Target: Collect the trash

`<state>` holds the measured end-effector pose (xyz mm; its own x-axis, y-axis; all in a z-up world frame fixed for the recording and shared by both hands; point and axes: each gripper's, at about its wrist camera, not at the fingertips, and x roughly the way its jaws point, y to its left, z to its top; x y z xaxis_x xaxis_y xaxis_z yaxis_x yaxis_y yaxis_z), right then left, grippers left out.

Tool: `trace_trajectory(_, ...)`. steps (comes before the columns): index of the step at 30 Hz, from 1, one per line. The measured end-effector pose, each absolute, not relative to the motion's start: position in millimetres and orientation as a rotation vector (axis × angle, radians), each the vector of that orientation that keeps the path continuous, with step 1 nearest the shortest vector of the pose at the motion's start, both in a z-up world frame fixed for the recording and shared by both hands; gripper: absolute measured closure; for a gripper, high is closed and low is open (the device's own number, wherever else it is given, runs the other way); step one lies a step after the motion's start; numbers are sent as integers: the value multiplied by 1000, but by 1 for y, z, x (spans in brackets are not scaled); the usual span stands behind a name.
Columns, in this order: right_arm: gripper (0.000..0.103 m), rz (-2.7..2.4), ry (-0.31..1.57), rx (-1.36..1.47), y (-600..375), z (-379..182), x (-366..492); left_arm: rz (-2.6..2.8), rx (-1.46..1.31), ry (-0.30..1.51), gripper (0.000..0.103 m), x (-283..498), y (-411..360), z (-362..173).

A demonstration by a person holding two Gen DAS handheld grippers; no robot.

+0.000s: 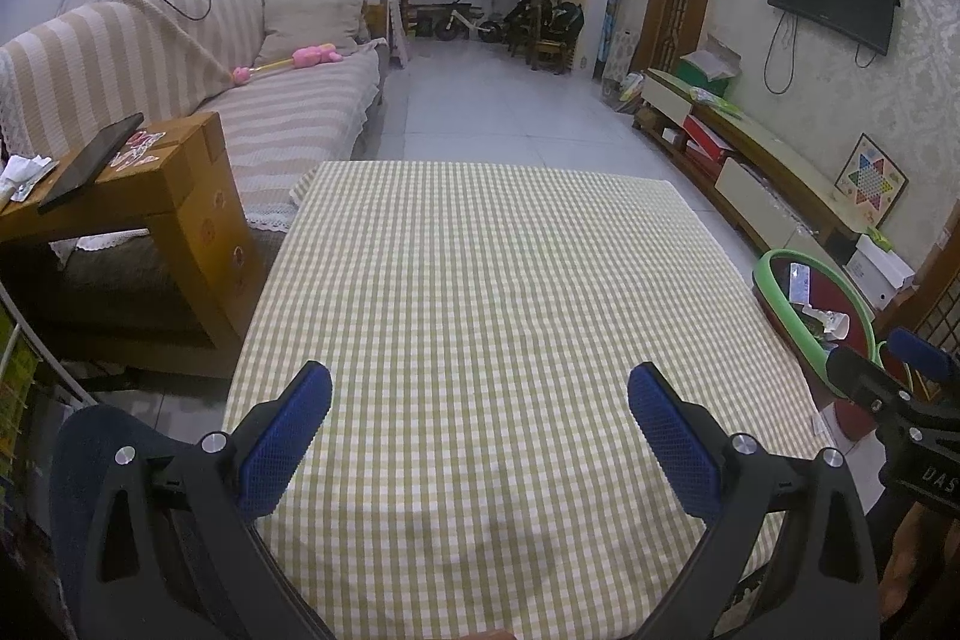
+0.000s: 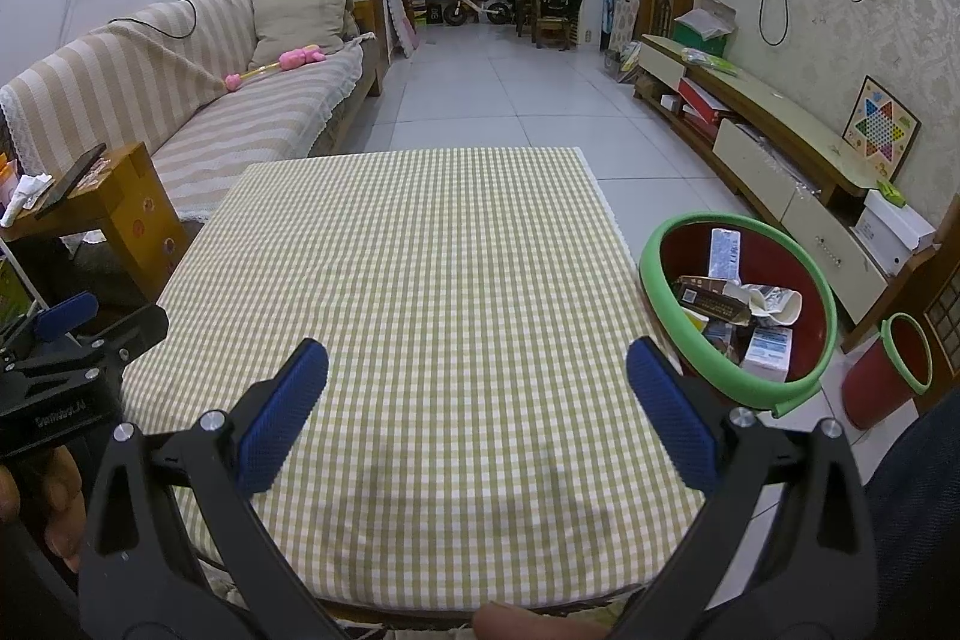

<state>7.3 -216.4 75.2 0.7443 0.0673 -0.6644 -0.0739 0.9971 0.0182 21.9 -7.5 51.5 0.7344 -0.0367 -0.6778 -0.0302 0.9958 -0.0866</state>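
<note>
A red bin with a green rim (image 2: 660, 244) stands on the floor at the right edge of the checked table (image 2: 420, 250). Inside it lie several pieces of trash (image 2: 738, 316): small boxes, crumpled paper and a wrapper. The left wrist view shows the same bin (image 1: 774, 274) at the right. My left gripper (image 1: 480, 400) hovers open above the near part of the table with nothing between its fingers. My right gripper (image 2: 477, 382) is open too, over the table's near edge, left of the bin. No trash shows on the tablecloth.
A striped sofa (image 2: 240, 124) and a wooden side table (image 2: 120, 208) with a phone stand to the left. A low TV cabinet (image 2: 780, 148) lines the right wall. A smaller red bin (image 2: 888, 376) sits on the floor at the right. Tiled floor stretches beyond the table.
</note>
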Motion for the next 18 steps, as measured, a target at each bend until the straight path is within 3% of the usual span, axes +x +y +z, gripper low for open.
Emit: trace_trajectory(18, 5, 84, 737, -6, -210, 76, 9, 18, -92, 729, 8, 20, -6, 53)
